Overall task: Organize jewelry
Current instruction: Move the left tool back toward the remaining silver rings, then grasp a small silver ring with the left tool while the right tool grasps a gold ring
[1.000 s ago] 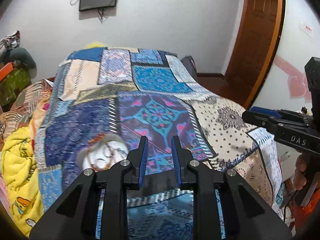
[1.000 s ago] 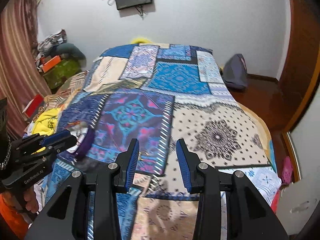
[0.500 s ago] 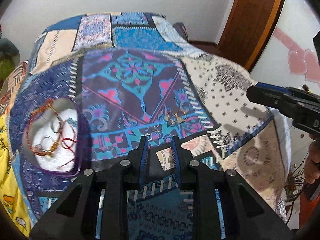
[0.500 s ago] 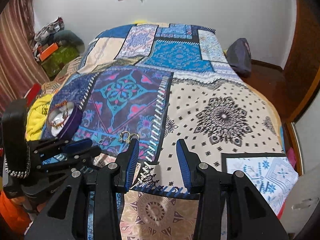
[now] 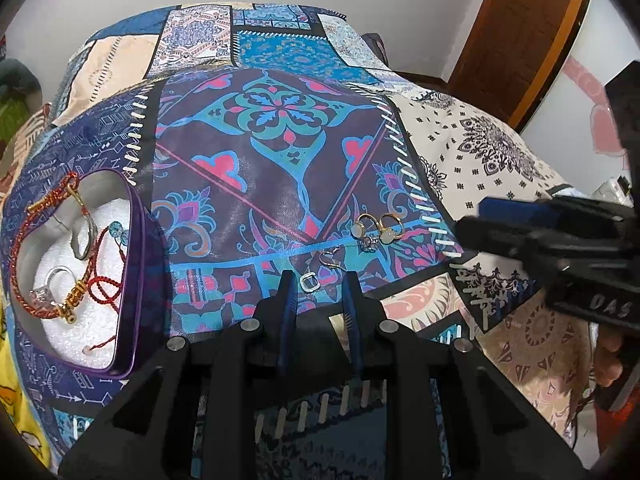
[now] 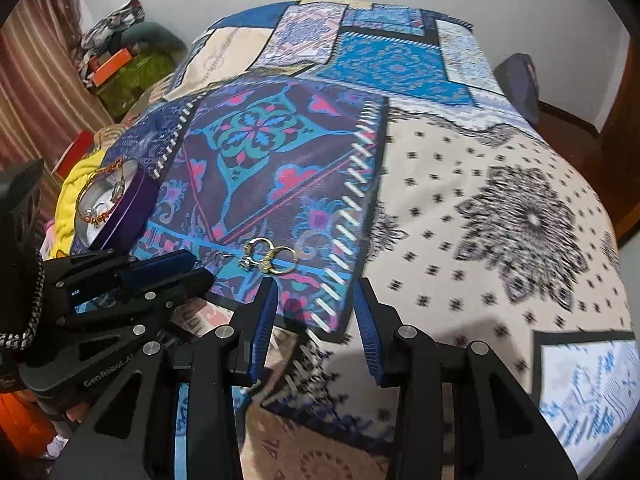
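A purple heart-shaped jewelry box (image 5: 132,280) with white lining lies on the bed at the left; it holds red cord bracelets (image 5: 44,208) and silver rings (image 5: 56,278). It also shows in the right wrist view (image 6: 120,216). Loose on the bedspread lie two gold rings (image 5: 380,228), a small silver ring (image 5: 309,282) and an earring hook (image 5: 330,259). My left gripper (image 5: 319,284) is open and empty, its tips just short of the silver ring. My right gripper (image 6: 316,292) is open and empty, just below the gold rings (image 6: 266,254).
The patchwork bedspread (image 5: 280,140) covers the whole bed. A wooden door (image 5: 520,32) stands at the right, a dark bag (image 6: 516,80) on the floor beside the bed. Clothes and boxes (image 6: 120,60) pile up at the left wall, with a yellow cloth (image 6: 80,176) near the box.
Both grippers have dropped and moved forward toward the bed. The loose rings and the box now appear much closer. Both grippers stay open.
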`<act>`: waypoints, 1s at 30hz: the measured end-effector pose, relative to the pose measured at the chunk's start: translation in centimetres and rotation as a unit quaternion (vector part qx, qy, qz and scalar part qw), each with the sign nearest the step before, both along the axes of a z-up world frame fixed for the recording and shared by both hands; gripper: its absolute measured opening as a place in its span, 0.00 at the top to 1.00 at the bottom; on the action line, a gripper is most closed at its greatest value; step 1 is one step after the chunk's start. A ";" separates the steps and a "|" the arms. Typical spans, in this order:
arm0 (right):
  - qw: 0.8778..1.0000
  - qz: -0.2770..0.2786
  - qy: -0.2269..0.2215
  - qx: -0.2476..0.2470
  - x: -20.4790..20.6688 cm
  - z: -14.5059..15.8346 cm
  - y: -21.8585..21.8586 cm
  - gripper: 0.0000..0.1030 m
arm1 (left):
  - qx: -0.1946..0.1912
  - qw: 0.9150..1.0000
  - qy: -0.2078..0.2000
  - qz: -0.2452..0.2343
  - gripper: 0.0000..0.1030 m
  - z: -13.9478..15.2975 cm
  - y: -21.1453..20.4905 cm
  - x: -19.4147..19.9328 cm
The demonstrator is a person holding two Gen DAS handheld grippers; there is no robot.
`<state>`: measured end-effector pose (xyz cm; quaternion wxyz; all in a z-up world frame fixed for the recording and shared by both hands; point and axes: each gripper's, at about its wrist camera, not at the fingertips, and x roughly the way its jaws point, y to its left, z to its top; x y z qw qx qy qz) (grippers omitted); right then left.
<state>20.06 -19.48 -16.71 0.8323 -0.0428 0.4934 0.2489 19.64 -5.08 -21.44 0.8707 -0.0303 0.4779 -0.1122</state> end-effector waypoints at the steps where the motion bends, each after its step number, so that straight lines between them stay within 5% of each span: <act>1: 1.000 0.005 0.000 -0.002 0.0 -0.1 0.3 0.65 | -0.002 1.000 0.000 0.002 0.80 0.0 0.1 0.1; 12: 0.998 0.043 -0.009 -0.042 0.4 -1.8 3.2 0.66 | -0.004 1.000 -0.004 0.011 0.92 -0.1 0.6 0.0; 15: 0.998 0.039 -0.015 -0.045 0.6 -1.9 3.3 0.78 | 0.003 1.000 -0.007 0.010 0.92 -0.1 0.4 -0.1; 19: 0.998 0.034 -0.016 -0.044 0.7 -1.9 3.3 0.81 | -0.002 1.000 -0.008 0.011 0.92 -0.1 0.5 0.0; 20: 0.998 0.030 -0.016 -0.047 0.7 -1.8 3.3 0.94 | -0.004 1.000 -0.008 0.011 0.92 0.0 0.5 -0.1; 30: 0.999 0.014 -0.027 -0.030 -0.4 0.2 2.3 0.95 | 0.002 0.999 -0.030 0.013 0.92 1.7 0.6 -1.9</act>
